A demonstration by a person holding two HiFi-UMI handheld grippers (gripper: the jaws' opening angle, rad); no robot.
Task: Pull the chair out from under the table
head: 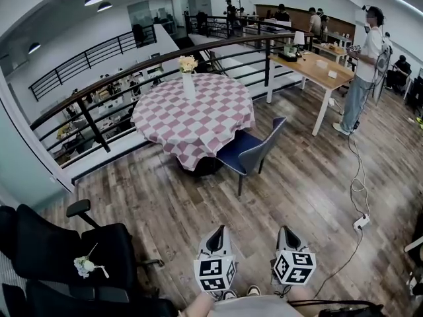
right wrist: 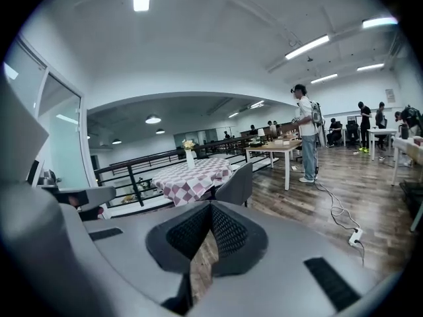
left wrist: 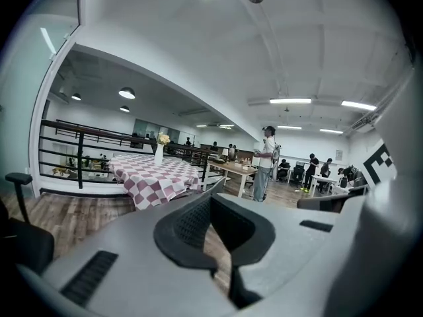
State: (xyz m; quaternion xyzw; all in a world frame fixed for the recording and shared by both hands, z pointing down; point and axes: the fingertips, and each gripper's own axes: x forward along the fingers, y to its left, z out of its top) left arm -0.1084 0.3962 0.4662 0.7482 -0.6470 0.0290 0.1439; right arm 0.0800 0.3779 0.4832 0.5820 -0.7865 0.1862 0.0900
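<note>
- Blue-grey padded chair on dark metal legs (head: 250,152): seat tucked partly under the cloth edge of the round table in pink-and-white checked cloth (head: 198,114), well apart from both grippers.
- Left gripper (head: 218,234): jaws closed tip to tip, nothing between.
- Right gripper (head: 288,232): jaws closed tip to tip, empty.
- White vase of yellow flowers (head: 188,83): upright on the table.

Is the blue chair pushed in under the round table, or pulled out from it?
Pushed in, but only partly. The front of the seat of the chair sits under the hanging edge of the checked tablecloth; the backrest stands outside it.
</note>
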